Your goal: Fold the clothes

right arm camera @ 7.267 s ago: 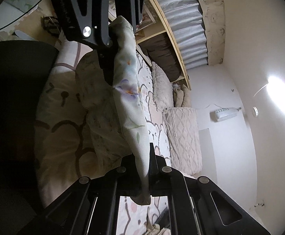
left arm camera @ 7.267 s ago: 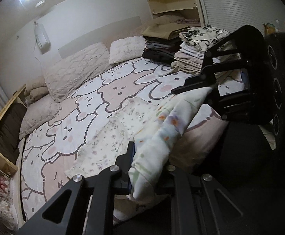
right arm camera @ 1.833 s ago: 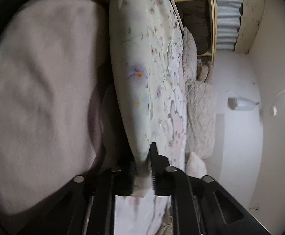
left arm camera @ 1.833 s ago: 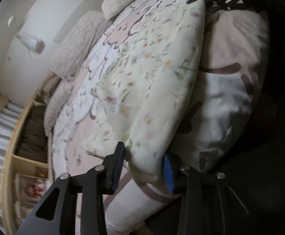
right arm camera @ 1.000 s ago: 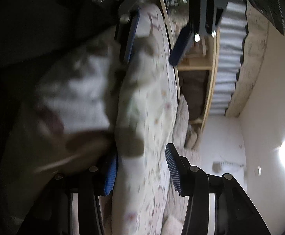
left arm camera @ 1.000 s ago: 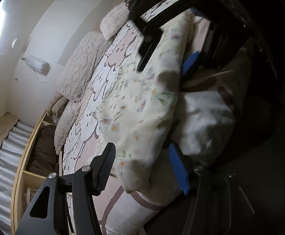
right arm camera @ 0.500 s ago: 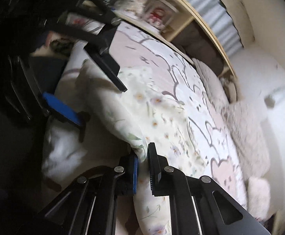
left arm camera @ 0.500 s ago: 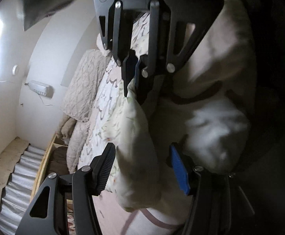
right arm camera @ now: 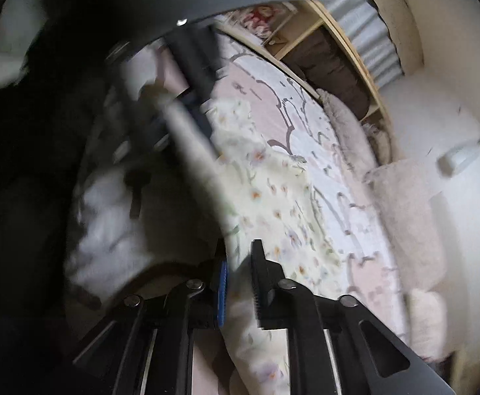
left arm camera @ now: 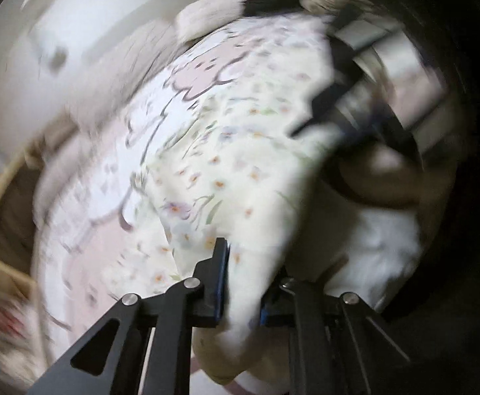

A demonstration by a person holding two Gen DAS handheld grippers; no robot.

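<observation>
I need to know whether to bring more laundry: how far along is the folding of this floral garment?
Partway. The floral garment lies on the bed, apparently doubled over. Left gripper and right gripper both pinch its near edge. Further folds and stacking remain.

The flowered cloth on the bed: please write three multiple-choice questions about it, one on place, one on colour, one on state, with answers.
1. Where does the flowered cloth lie?
A. on the bed
B. on a chair
C. on the floor

2. What is its ground colour?
A. dark blue
B. cream
C. red

3. How does the left gripper stand?
A. open, away from the cloth
B. shut on the cloth
C. out of view

Answers: 1 A, it is spread over the bear-print cover; 2 B, pale cream with small flowers; 3 B, the cloth's edge is bunched between its fingers, as with the right gripper.
</observation>
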